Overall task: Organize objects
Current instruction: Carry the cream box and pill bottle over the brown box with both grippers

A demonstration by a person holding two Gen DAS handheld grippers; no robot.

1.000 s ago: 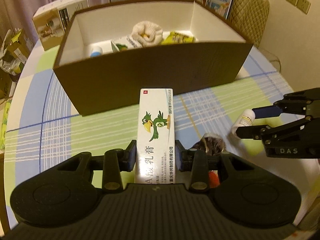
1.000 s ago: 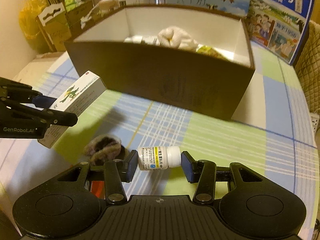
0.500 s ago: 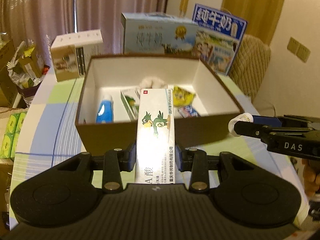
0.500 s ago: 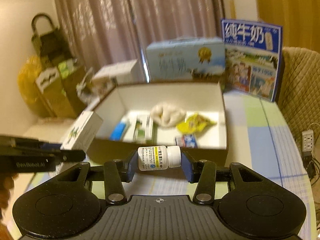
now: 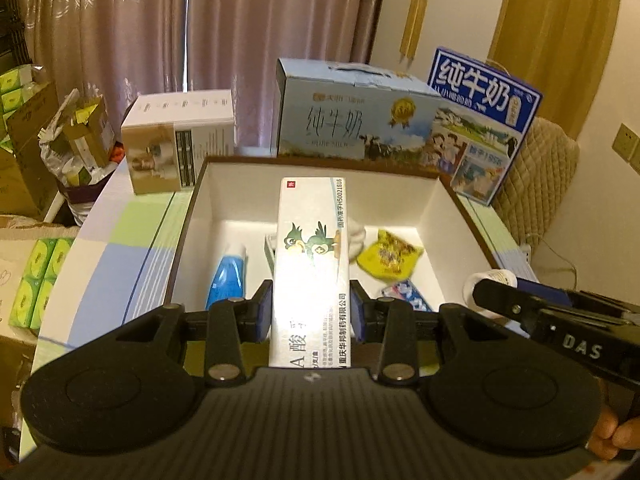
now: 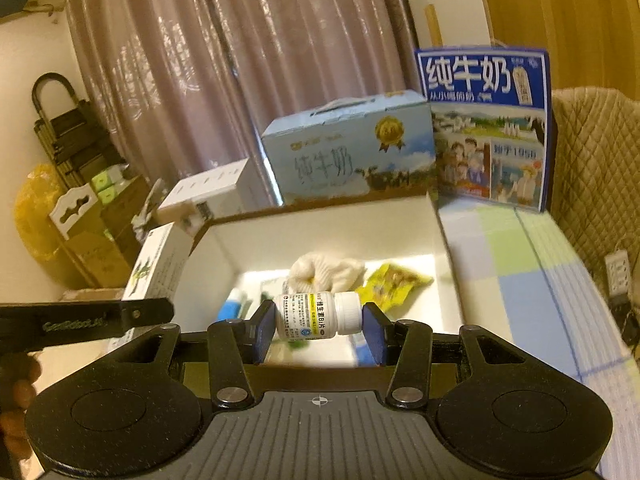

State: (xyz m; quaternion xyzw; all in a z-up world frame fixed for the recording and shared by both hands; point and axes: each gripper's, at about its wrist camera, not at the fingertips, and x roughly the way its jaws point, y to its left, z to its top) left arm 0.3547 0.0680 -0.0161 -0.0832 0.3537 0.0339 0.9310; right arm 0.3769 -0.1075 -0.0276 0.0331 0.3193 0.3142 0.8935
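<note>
Left wrist view: a white appliance carton [image 5: 180, 144] is seen at the far left of the counter [image 5: 116, 248]; beside it the brown storage box [image 5: 188, 216] lies open, white inside. A blue tube [image 5: 228, 276] lies at the left of the box floor; a yellow snack packet [image 5: 390, 256] and a small blue packet [image 5: 404, 294] lie toward its right. The left claw [image 5: 312, 316] is clamped on a tall white ointment carton [image 5: 312, 264], held above the box; at the right edge the right claw [image 5: 492, 292] is seen from the side with a white bottle end in it.

Right wrist view: the left claw [image 6: 148, 312] is seen at the left, the ointment carton [image 6: 156, 264] over the box's left wall [image 6: 208, 256]; a cream cloth bundle [image 6: 324, 270] lies mid-box; the right claw [image 6: 318, 324] is closed on a white pill bottle [image 6: 316, 315], held sideways over the box's near edge; two milk cartons [image 6: 348, 152] stand behind on the counter [image 6: 520, 280].
</note>
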